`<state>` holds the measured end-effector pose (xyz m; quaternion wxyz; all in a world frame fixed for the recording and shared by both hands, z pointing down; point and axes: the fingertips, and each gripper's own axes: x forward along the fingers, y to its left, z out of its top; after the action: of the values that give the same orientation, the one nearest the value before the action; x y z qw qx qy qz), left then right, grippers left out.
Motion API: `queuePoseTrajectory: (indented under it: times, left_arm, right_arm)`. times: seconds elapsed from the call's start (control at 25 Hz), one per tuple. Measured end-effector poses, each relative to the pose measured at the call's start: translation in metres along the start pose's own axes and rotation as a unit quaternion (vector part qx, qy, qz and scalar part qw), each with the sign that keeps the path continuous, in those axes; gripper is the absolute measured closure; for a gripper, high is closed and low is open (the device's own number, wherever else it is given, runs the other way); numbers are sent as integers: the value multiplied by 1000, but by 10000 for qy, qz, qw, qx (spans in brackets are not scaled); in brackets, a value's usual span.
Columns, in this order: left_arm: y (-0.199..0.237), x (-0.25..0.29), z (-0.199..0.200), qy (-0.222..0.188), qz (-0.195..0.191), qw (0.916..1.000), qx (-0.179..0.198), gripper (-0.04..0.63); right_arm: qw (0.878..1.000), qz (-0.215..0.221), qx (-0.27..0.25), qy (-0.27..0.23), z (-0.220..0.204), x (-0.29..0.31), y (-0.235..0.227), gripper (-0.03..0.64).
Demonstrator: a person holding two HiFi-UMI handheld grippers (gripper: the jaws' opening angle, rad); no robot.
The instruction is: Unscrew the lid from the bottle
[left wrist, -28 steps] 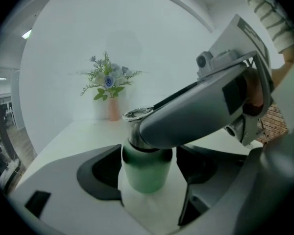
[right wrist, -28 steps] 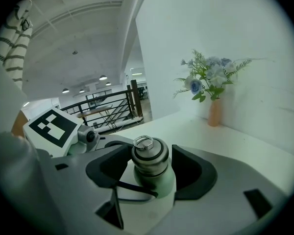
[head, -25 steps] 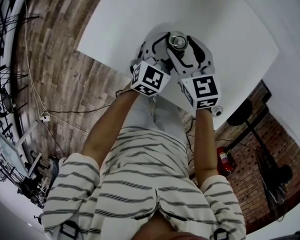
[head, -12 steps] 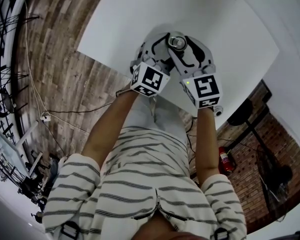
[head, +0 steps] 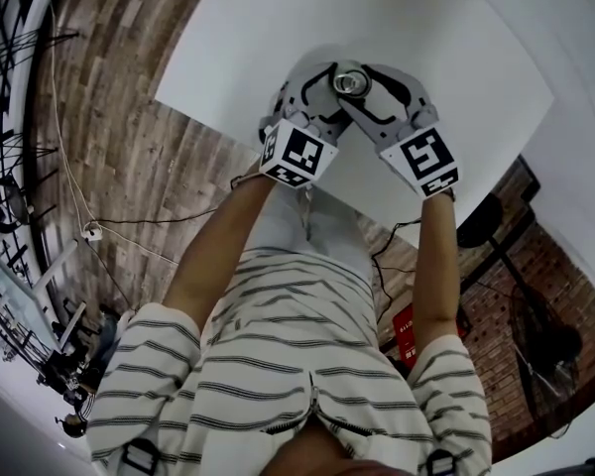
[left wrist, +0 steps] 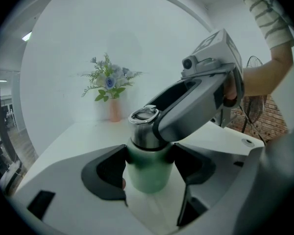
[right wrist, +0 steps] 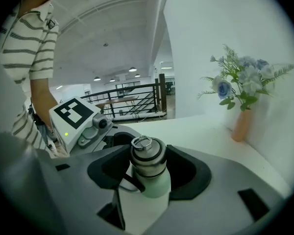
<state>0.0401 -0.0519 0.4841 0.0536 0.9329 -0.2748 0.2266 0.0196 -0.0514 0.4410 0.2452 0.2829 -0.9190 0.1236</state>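
Left gripper clamping green bottle, lid partly hidden

In the right gripper view the right gripper, whose jaws have just been closing with the lid between them, hides the bottle base behind its frame. The left gripper hides it likewise in its view, where the other claw's jaw covers the lid's right side. Under the 2 claws, the head view loses the bottle's body. Beyond the left claw the vase is blurred.
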Motion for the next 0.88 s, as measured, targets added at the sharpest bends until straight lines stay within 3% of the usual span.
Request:
queuePoseTrajectory:
  times: [0.24, 0.52, 0.76, 0.88]
  left_arm:
    - [-1, 3, -1, 30, -21, 10000, 8, 287]
    - [-2, 3, -3, 51, -60, 10000, 39, 288]
    - [-4, 3, -1, 65, -77, 9999, 51, 288]
    - [-4, 2, 0, 65, -70, 9999, 49, 287]
  right_arm:
    - [9940, 867, -628, 202, -3, -1, 2, 373]
    - [9732, 1858, -1267, 488, -6, -1, 6, 373]
    - [9656, 2116, -1392, 595, -6, -4, 7, 371]
    - [9708, 1978, -1215, 613, -1, -4, 6, 356]
